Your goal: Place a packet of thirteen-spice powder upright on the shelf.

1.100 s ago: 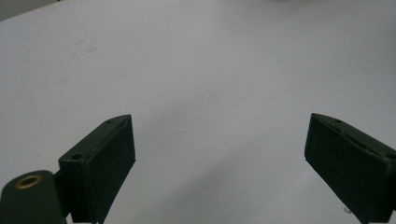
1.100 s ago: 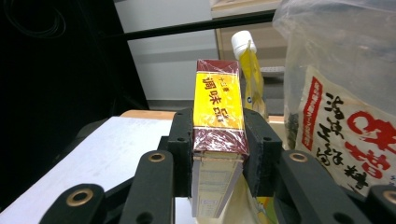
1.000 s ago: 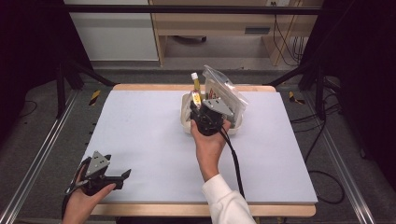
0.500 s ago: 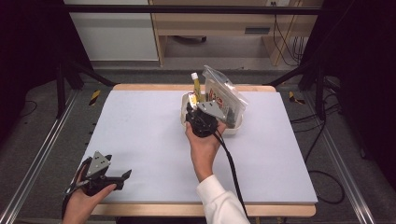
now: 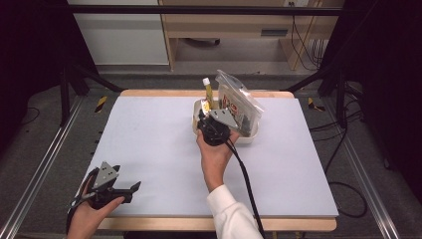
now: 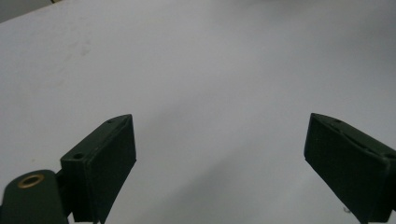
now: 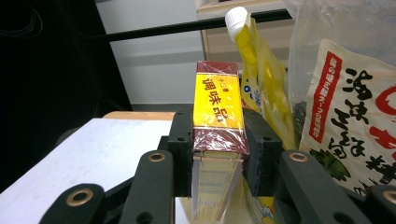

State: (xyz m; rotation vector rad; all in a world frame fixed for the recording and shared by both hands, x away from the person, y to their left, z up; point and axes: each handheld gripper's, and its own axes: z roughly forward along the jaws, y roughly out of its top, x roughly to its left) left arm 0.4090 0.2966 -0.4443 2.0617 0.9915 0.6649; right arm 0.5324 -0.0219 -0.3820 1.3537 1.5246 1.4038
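Two pads of the right gripper (image 7: 218,154) clamp the seasoning box (image 7: 218,140) across its narrow sides, upright over the white tub (image 5: 251,137). Light, stiff card (film-wrapped, likely slippery), best held mid-body. Left gripper (image 6: 219,163) hangs released above the desk (image 5: 149,144).

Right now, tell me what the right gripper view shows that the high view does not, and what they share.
Right gripper view alone: the right gripper has both pads pressed on the sides of a yellow and maroon box with printed characters, and the print on the clear snack bag can be made out.

High view alone: the whole table, the white tub holding the goods, and the left gripper resting open near the front left corner.

Both: the yellow pouch with a white cap, the snack bag and the right gripper at the tub.
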